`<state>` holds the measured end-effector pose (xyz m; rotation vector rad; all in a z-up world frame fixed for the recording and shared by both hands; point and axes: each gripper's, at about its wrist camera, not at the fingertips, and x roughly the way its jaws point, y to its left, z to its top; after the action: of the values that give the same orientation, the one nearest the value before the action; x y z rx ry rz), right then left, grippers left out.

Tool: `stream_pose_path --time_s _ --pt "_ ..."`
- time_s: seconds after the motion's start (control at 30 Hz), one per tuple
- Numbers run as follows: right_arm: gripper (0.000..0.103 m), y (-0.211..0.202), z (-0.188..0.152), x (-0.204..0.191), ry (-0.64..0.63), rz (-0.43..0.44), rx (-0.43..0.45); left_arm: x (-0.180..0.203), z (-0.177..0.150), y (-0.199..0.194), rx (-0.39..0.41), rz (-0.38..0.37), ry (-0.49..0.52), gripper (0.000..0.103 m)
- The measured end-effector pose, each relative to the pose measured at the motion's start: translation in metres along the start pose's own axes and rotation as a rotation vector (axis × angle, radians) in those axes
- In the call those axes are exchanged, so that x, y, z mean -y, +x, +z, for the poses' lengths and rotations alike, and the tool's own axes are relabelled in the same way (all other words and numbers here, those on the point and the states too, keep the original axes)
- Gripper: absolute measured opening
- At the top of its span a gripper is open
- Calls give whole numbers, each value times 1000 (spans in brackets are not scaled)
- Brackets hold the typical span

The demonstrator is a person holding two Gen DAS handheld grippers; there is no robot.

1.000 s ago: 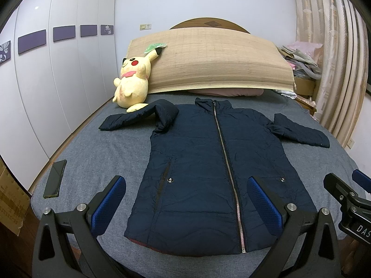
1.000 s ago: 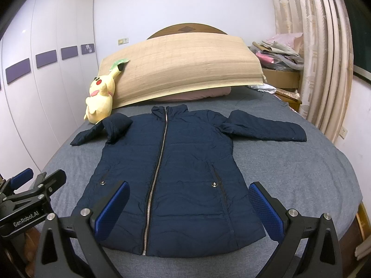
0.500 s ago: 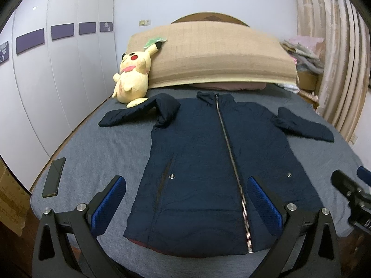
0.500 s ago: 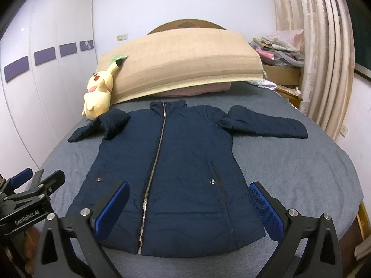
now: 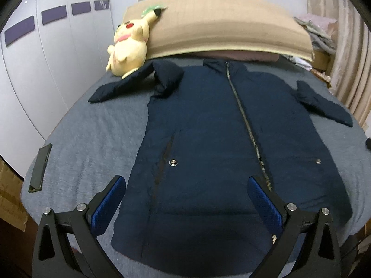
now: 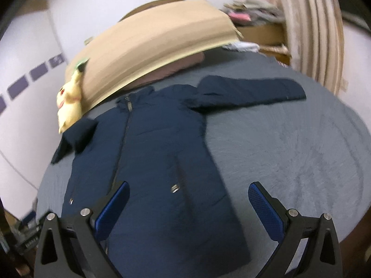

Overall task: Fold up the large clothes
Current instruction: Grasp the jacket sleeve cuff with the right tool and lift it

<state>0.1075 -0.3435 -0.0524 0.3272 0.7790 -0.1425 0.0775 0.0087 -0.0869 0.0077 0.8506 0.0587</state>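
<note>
A navy zip-up jacket (image 5: 208, 139) lies flat and face up on the grey bed (image 5: 92, 143), collar toward the headboard, both sleeves spread out. Its left sleeve (image 5: 129, 83) is bent at the shoulder; the right sleeve (image 6: 250, 91) stretches straight out. My left gripper (image 5: 186, 205) hovers open above the jacket's lower hem, holding nothing. Open too, my right gripper (image 6: 187, 205) hangs over the jacket's right side near the pocket snap (image 6: 174, 188); that view is tilted and blurred.
A yellow plush toy (image 5: 129, 46) leans on a tan bamboo mat (image 5: 220, 25) at the headboard. A dark phone (image 5: 40, 168) lies near the bed's left edge. Curtains (image 5: 347, 46) and piled clothes stand at the right; white wardrobes line the left.
Both grippers have moved forward and lower toward the jacket's hem. The right one has also swung right and tilted. Both stayed open.
</note>
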Motion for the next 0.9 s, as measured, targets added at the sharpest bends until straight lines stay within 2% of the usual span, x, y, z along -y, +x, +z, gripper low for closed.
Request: stream_pose_path --time_s 0.17,0.37,0.43,0.57,0.7,0.77,0.9 --pt "103 34 41 80 204 63 1 1 9 34 -37 29 11 103" --pt "102 85 91 187 470 85 13 4 26 73 -68 62 16 103" --pt "93 106 102 220 576 103 -1 5 32 85 -64 71 13 103" --pt "88 143 122 276 750 123 6 3 45 101 -24 90 -16 103" --pt "86 172 145 306 822 127 37 1 54 115 -1 98 -43 103" --pt "86 184 155 314 829 121 41 2 55 127 -16 102 -40 103" --pt "76 209 166 325 836 89 34 2 50 149 -70 99 -40 103"
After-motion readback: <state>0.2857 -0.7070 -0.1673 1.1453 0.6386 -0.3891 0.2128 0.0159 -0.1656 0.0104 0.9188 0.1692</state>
